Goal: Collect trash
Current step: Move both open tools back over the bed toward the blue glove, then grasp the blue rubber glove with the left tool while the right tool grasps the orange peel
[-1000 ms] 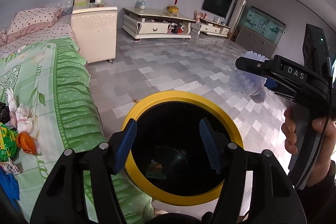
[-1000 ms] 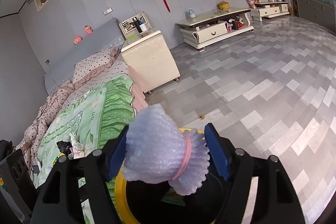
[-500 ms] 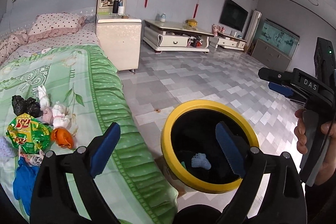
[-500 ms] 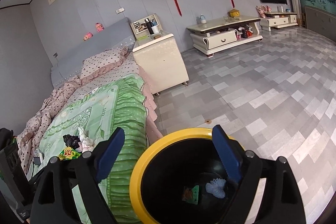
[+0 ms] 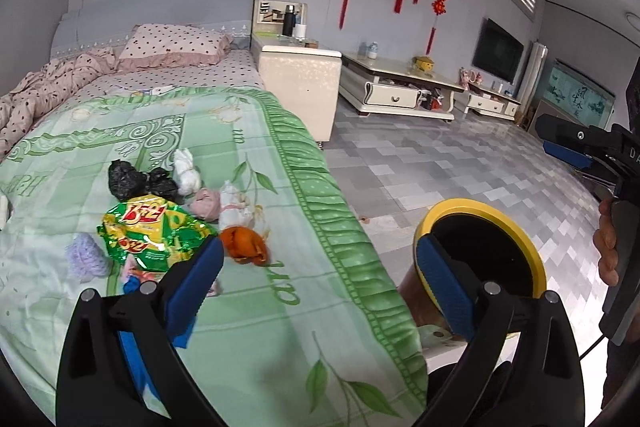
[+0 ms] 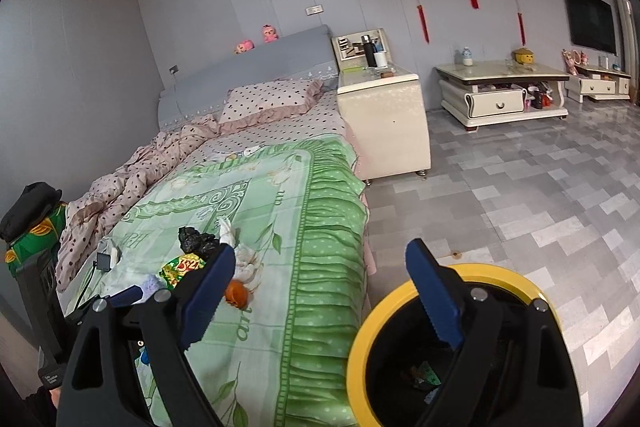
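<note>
The left tongs (image 5: 320, 267) are standing wide apart with nothing between their blue pads, and the jaws have just been opening. They are hanging over the edge of the bed, one pad above the green quilt (image 5: 280, 307) and the other in front of the yellow-rimmed bin (image 5: 524, 239). The right tongs (image 6: 320, 291) are also gaping wide and empty, their jaws having just been spreading too; they are straddling the gap between the quilt's frilled edge and the bin. A hand (image 5: 606, 247) is gripping the right tool's handle at the far right of the left view.

The trash is lying in a cluster on the quilt, just beyond the left pad: a green snack wrapper (image 5: 152, 231), an orange peel (image 5: 244, 245), a black bag (image 5: 136, 181), white and pink crumpled tissues (image 5: 186, 171) and a lilac foam net (image 5: 86, 257). The bin is sitting on the tiled floor (image 6: 540, 195) right beside the bed, with a few scraps showing at its bottom.
</note>
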### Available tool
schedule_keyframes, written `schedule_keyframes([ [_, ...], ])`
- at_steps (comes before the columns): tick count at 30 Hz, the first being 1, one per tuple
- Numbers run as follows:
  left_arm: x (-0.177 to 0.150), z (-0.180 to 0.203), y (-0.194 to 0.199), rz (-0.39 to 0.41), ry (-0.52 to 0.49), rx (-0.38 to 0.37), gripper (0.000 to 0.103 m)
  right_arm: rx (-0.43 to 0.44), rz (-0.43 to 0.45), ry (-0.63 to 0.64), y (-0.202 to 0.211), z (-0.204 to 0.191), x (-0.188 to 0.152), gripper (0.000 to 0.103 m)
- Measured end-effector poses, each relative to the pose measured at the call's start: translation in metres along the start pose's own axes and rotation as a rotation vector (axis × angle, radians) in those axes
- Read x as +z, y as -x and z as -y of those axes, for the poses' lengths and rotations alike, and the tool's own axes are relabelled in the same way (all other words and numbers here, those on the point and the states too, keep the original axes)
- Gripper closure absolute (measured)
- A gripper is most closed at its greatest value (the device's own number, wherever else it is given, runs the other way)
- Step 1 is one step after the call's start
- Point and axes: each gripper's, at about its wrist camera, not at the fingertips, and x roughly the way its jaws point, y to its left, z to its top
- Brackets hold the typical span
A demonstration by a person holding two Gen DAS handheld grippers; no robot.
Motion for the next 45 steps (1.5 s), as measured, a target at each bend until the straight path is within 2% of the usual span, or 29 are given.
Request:
schedule_keyframes([
  [10,-0.022,-0.077,0.013,-0.034,0.056,0.139,0.01,0.074,-0.077,0.08,-0.055,-0.061,-0.007,0.019],
  [18,-0.05,-0.116,0.007,-0.088,0.063,0.207,0.01,0.106,-0.157,0.153,-0.105,-0.094,-0.028,0.019],
  [26,-0.068,-0.142,-0.009,-0.136,0.099,0.231,0.01,0.126,-0.235,0.186,-0.151,-0.111,-0.049,0.019],
  [36,-0.086,-0.167,-0.03,-0.189,0.141,0.237,0.01,0.112,-0.332,0.228,-0.212,-0.128,-0.077,0.019],
  [45,-0.097,-0.183,-0.049,-0.229,0.198,0.195,0.01,0.113,-0.389,0.263,-0.249,-0.137,-0.094,0.019],
])
